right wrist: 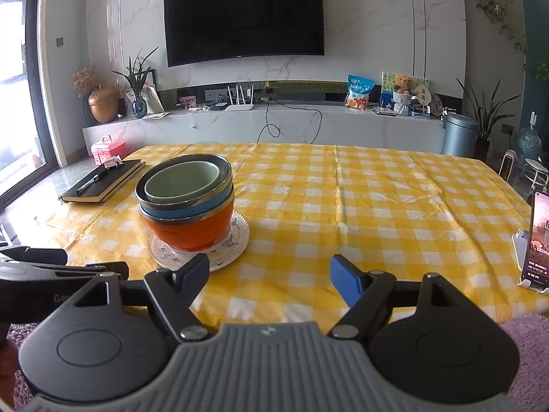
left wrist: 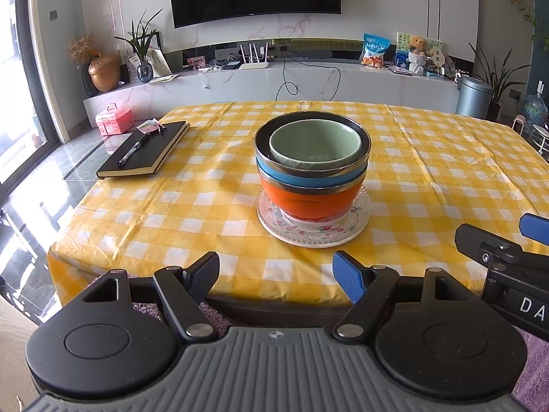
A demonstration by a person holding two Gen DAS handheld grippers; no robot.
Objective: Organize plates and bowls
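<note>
A stack stands on the yellow checked tablecloth [left wrist: 429, 158]. From the top it is a green bowl [left wrist: 315, 144] inside a steel-rimmed blue bowl [left wrist: 310, 180], then an orange bowl [left wrist: 308, 202]. They sit on a clear glass plate [left wrist: 314, 237] over a floral plate. In the right wrist view the same stack [right wrist: 188, 202] is at the left. My left gripper [left wrist: 276, 267] is open at the table's near edge, short of the stack, holding nothing. My right gripper [right wrist: 271, 267] is also open and holds nothing, to the right of the stack. It also shows in the left wrist view [left wrist: 497, 231].
A black notebook with a pen [left wrist: 147, 151] lies at the table's left. A phone on a stand [right wrist: 537, 237] is at the right edge. Beyond the table are a TV wall and a low cabinet [left wrist: 274, 82]. A pink box [left wrist: 113, 120] sits on the floor.
</note>
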